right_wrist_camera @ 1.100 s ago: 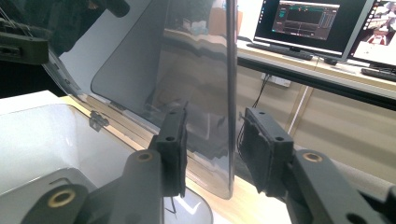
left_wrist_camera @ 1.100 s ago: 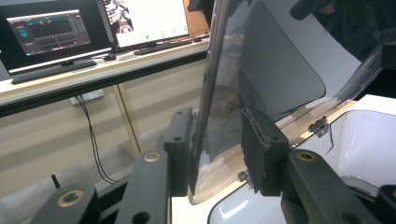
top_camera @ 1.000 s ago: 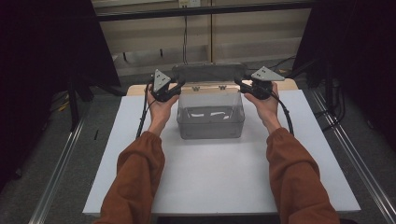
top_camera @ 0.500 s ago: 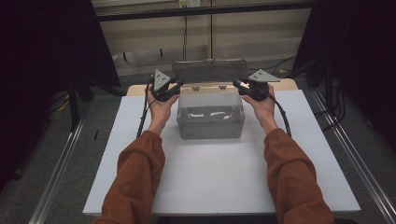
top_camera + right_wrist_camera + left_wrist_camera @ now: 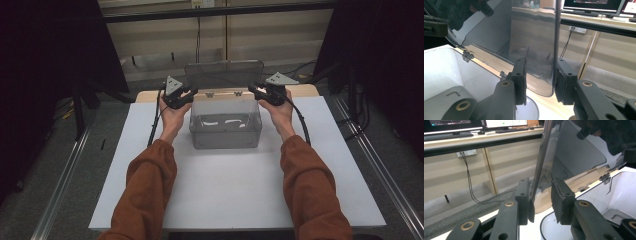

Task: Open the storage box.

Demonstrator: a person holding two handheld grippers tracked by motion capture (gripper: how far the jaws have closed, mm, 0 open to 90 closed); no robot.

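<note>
Jaws of the left gripper (image 5: 186, 93) and right gripper (image 5: 256, 90) each pinch a side edge of the clear hinged plastic lid (image 5: 224, 74), propping it upright over the transparent box (image 5: 226, 131) mid-surface (image 5: 225, 195).

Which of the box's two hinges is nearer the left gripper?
The hinge at the high view's left, beside the left gripper; the other hinge sits toward the right gripper.

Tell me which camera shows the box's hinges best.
The right gripper view: one hinge sits close and sharp where the clear lid meets the box. The high view shows both as tiny specks; the left gripper view shows one farther off.
</note>
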